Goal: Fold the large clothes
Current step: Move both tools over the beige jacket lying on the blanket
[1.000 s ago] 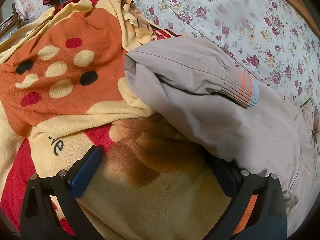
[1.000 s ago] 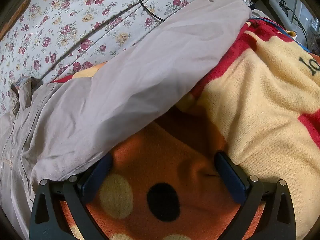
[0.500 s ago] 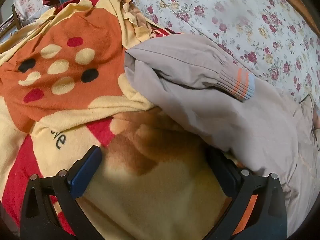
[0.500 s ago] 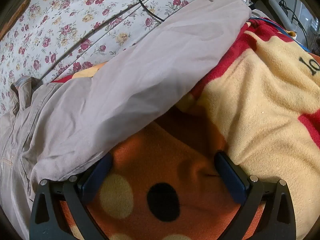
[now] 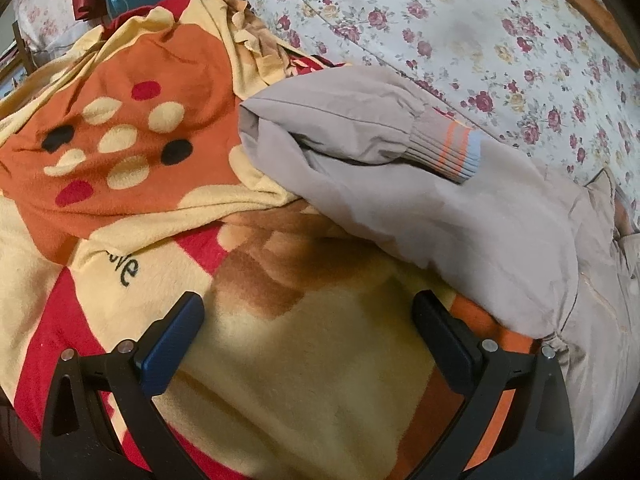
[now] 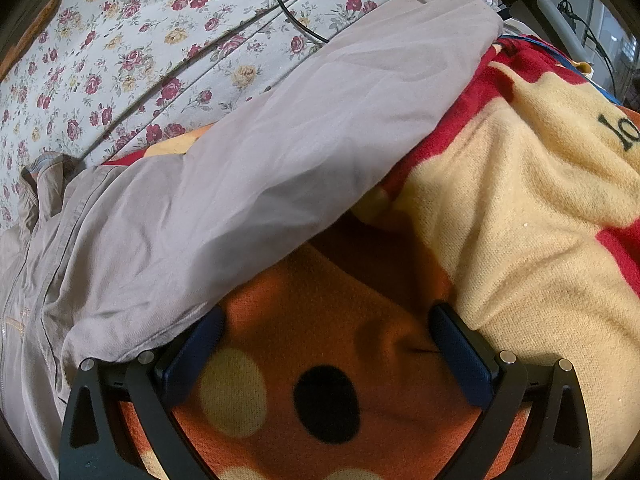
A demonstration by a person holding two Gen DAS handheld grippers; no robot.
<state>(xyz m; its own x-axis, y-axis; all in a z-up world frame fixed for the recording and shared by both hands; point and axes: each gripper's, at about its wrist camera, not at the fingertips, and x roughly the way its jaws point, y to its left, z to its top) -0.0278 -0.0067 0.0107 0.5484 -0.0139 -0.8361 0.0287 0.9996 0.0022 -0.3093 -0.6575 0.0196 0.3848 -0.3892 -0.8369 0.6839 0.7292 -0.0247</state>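
Two hand-held grippers are what we carry over the bed, and both stand spread wide with nothing between their pads. Our left hand-held gripper [image 5: 308,320] hangs low above the fleece blanket [image 5: 280,380], its jaws apart over a yellow and brown patch of it. Ahead of it and to its right lies the beige jacket [image 5: 420,208], the garment we have to fold, rumpled on top of the blanket. One sleeve is doubled over the jacket's body, and its ribbed cuff [image 5: 452,152], banded in orange and pale blue, points away to the right. The jacket's lower edge lies just beside the right pad; we cannot tell whether it touches. Ahead and to the left, the blanket shows an orange panel with cream, black and red spots. Beyond both, the floral bedsheet [image 5: 480,40] covers the bed.

Our right hand-held gripper [image 6: 326,320] hovers over the blanket's orange, spotted part [image 6: 320,360]. From here the jacket [image 6: 280,160] stretches ahead and to the left, its long sleeve running diagonally toward the far right. A fold of its cloth rests against the left finger [image 6: 192,348]. A black cable [image 6: 296,24] loops on the bedsheet [image 6: 140,60] far ahead.
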